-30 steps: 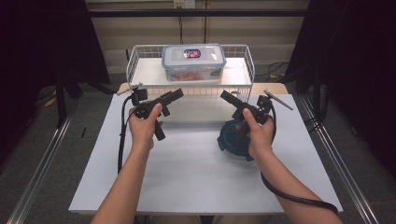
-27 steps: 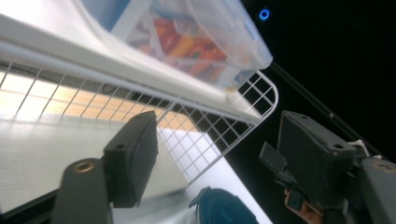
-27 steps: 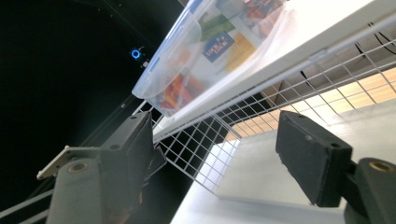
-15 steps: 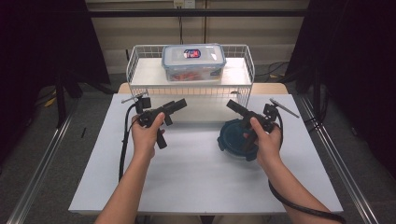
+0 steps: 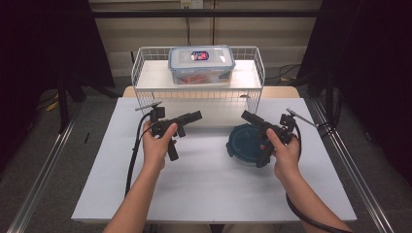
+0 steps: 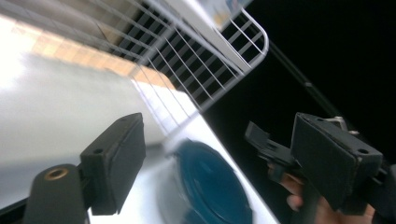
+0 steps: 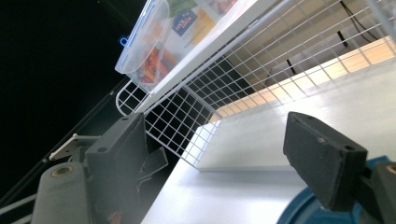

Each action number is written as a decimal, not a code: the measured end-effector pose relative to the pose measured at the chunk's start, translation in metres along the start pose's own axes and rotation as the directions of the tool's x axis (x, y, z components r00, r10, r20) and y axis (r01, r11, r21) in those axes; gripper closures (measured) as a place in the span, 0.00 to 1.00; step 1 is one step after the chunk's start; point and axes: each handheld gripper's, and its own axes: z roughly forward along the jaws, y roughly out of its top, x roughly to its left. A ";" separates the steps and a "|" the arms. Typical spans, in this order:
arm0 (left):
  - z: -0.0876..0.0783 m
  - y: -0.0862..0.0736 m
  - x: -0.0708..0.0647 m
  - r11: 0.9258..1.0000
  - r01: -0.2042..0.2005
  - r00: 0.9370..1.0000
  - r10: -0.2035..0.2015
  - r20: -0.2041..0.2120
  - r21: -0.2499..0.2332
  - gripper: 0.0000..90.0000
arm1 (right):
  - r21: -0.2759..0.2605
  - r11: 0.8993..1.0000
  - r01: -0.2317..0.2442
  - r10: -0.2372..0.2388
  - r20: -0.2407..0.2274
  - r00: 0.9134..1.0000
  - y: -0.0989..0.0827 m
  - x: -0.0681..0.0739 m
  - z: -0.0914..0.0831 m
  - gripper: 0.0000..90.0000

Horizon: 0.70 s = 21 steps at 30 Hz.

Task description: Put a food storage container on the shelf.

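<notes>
A round dark-blue lidded container (image 5: 247, 144) lies on the white table (image 5: 204, 184), right of the middle. My right gripper (image 5: 246, 116) hovers over its far edge and points left, its jaws open and empty (image 7: 219, 135); the container's rim (image 7: 308, 212) lies under the right jaw. My left gripper (image 5: 196, 116) is held left of the container and points right toward it. Its jaws are open and empty (image 6: 222, 135), with the blue lid (image 6: 210, 182) seen between them and the other gripper (image 6: 271, 149) beyond.
A white wire basket (image 5: 145, 63) stands on a raised shelf at the table's far edge. It holds a clear clip-lid plastic box (image 5: 201, 63) with orange contents (image 7: 159, 46). Black cables trail from both grippers toward the near edge.
Both hands have drawn back toward the near side and drifted a little right. The right hand has slid off the container's top, showing more of the blue lid. Jaws stay open.
</notes>
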 end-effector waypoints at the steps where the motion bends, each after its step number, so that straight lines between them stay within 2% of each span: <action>1: 0.001 -0.001 0.000 1.000 -0.013 1.000 0.013 -0.011 0.008 0.20 | 0.006 1.000 0.004 -0.004 0.005 1.000 0.000 -0.001 -0.002 0.23; 3: 0.003 -0.004 0.002 1.000 -0.004 1.000 0.004 -0.010 0.019 0.19 | 0.009 1.000 0.011 -0.011 0.004 1.000 0.000 -0.001 -0.005 0.23; 5: 0.004 -0.006 0.003 0.999 -0.022 0.999 0.023 -0.029 0.031 0.17 | 0.008 1.000 0.016 -0.017 0.014 1.000 0.000 -0.003 -0.009 0.23; 11: 0.008 -0.013 0.004 0.997 -0.033 0.998 0.037 -0.046 0.071 0.15 | 0.006 1.000 0.025 -0.026 0.041 0.999 -0.001 -0.010 -0.020 0.23; 13: 0.010 -0.015 0.004 0.996 -0.027 0.998 0.031 -0.049 0.091 0.14 | 0.012 1.000 0.017 -0.018 0.049 0.999 0.000 -0.012 -0.023 0.22; 16: 0.012 -0.018 0.005 0.994 -0.022 0.998 0.027 -0.052 0.106 0.13 | 0.007 0.999 0.039 -0.040 0.069 0.997 0.001 -0.016 -0.029 0.21; 18: 0.012 -0.019 0.006 0.992 -0.032 0.998 0.039 -0.059 0.124 0.12 | 0.009 0.999 0.034 -0.035 0.080 0.996 0.002 -0.020 -0.032 0.21; 19: 0.013 -0.020 0.005 0.992 -0.015 0.998 0.022 -0.052 0.127 0.12 | 0.009 0.999 0.035 -0.035 0.081 0.996 0.003 -0.023 -0.033 0.21; 21: 0.013 -0.021 0.006 0.991 -0.021 0.998 0.029 -0.062 0.132 0.12 | 0.013 0.999 0.048 -0.049 0.099 0.994 0.003 -0.027 -0.036 0.20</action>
